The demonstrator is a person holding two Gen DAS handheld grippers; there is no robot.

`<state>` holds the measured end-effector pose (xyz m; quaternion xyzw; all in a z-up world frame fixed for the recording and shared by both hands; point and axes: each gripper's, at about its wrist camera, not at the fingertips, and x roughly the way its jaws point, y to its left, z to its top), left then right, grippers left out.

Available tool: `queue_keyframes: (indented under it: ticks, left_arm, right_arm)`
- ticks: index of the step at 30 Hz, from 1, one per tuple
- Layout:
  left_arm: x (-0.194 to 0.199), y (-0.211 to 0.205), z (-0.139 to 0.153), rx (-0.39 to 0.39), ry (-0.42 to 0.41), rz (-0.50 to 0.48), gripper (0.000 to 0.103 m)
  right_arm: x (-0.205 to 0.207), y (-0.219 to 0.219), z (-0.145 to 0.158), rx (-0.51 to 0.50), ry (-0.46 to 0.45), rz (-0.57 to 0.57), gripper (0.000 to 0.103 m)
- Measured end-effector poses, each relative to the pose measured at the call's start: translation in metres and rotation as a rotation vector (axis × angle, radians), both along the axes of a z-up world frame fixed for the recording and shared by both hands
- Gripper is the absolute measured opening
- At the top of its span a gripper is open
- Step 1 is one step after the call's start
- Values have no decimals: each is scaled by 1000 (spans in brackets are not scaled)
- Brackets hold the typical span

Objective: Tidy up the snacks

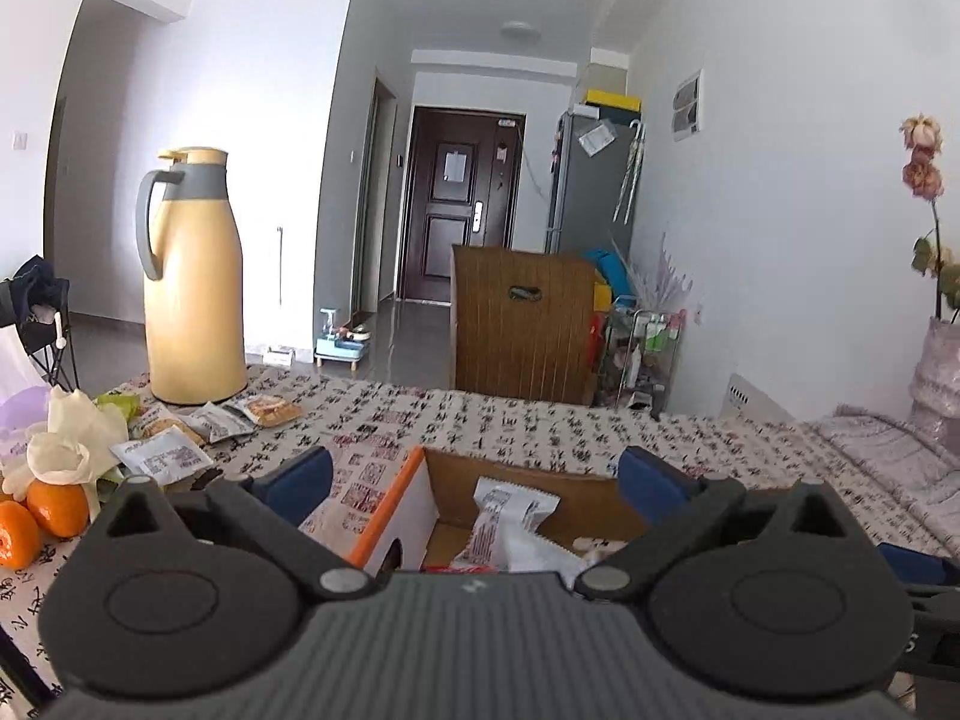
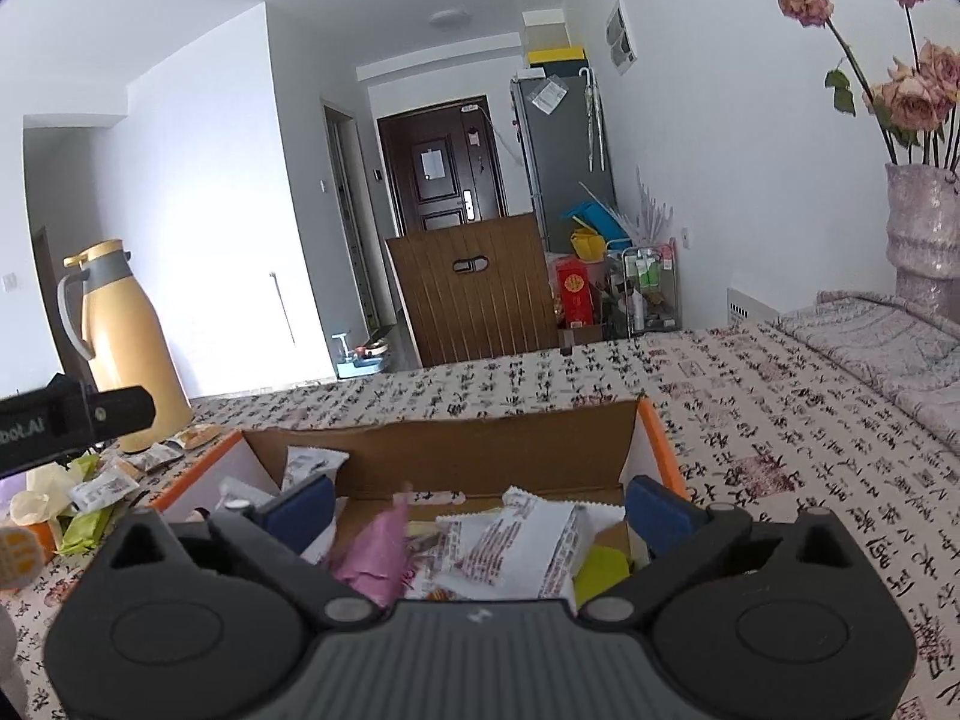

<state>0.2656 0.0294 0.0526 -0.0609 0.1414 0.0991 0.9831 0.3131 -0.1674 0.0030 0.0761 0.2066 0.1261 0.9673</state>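
An open cardboard box with orange edges (image 1: pixel 390 501) (image 2: pixel 456 456) sits on the patterned tablecloth and holds several snack packets: white ones (image 1: pixel 510 510) (image 2: pixel 528 546), a pink one (image 2: pixel 372 558) and a yellow-green one (image 2: pixel 603 570). My left gripper (image 1: pixel 474 480) is open and empty, over the box's left corner. My right gripper (image 2: pixel 480 507) is open and empty, just above the packets in the box. More loose snack packets (image 1: pixel 210 426) (image 2: pixel 120 474) lie on the cloth left of the box.
A yellow thermos jug (image 1: pixel 192 282) (image 2: pixel 126 336) stands at the table's far left. Oranges (image 1: pixel 42 516) and pale wrappers lie at the left edge. A vase of dried roses (image 2: pixel 924 228) stands at the right. A brown chair back (image 1: pixel 522 318) is beyond the far edge.
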Motion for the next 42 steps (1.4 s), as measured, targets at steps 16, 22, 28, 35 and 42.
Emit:
queue_keyframes:
  ticks: [16, 22, 28, 35, 42]
  left_arm:
    - [-90, -5, 25, -13, -48, -46, 103]
    - [-136, -4, 20, -25, -51, -64, 103]
    - [-179, -3, 10, -38, -58, -101, 103]
    - [-214, -8, -11, -11, -2, -112, 103]
    - [-237, -5, -43, -19, 94, -108, 103]
  right_arm:
    - [-83, -12, 31, -30, -68, 32, 103]
    - [-129, -20, 28, -47, -70, 45, 103]
    - [-174, -28, 18, -61, -51, 57, 103]
    - [-216, -36, -2, -72, -11, 70, 103]
    - [-240, -43, -24, -72, 44, 65, 103]
